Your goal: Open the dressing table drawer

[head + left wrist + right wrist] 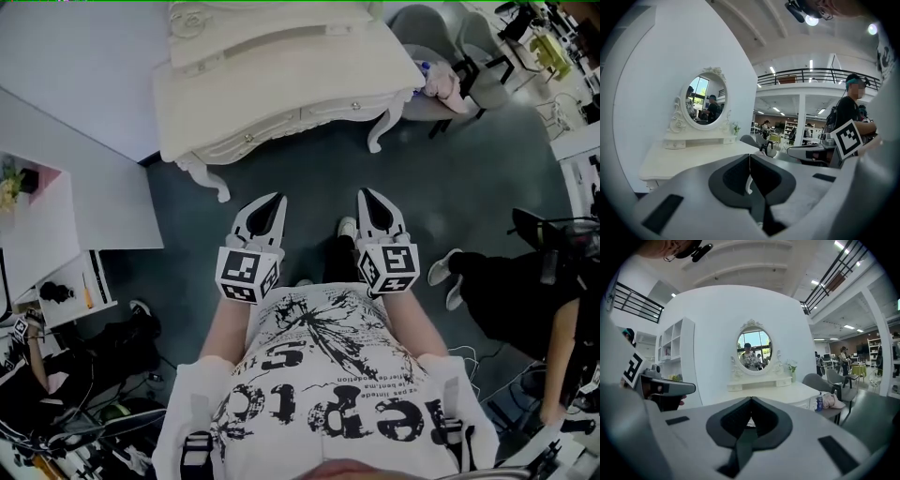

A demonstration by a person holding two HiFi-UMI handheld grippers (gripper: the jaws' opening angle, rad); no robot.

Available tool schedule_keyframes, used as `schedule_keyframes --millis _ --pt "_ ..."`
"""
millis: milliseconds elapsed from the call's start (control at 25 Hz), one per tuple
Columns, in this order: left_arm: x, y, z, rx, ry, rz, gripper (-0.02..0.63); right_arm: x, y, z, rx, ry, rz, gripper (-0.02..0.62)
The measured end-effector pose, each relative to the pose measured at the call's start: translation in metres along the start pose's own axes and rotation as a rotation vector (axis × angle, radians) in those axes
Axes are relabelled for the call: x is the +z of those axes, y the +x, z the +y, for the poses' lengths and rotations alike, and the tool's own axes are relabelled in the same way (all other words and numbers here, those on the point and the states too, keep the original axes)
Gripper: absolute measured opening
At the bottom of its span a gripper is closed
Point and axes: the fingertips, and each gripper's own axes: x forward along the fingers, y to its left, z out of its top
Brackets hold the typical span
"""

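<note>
The cream dressing table (281, 66) stands at the top of the head view, its drawer front (323, 114) facing me with two small knobs (354, 106). Both grippers hang in front of it over the dark floor, well short of the drawer. The left gripper (278, 199) is shut with nothing in it, and so is the right gripper (364, 193). In the left gripper view the shut left gripper (750, 159) points past the table (693, 157) and its oval mirror (705, 101). The right gripper (751, 400) points at the same table (783, 392).
A grey chair (431, 37) with a pink bundle (445, 84) and a bottle (819, 401) stands right of the table. A curved white wall (75, 75) backs it. A white shelf unit (37, 225) is at left. Seated people (525, 291) are at both sides.
</note>
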Motion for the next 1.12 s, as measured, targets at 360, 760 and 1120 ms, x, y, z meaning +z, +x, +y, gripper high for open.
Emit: schedule_keyframes --millis 360,760,1120 --pt "0.041 0.118 0.012 0.058 0.008 -0.005 0.02 0.036 0.089 -0.087 0.071 -0.008 0.009 0.018" --pt "0.087 0.27 0.011 0.085 0.017 -0.021 0.02 0.075 0.179 -0.207 0.11 -0.021 0.016 0.018" --pt "0.091 0.343 0.032 0.134 -0.014 0.018 0.02 0.079 0.247 -0.257 0.161 -0.023 0.069 0.018"
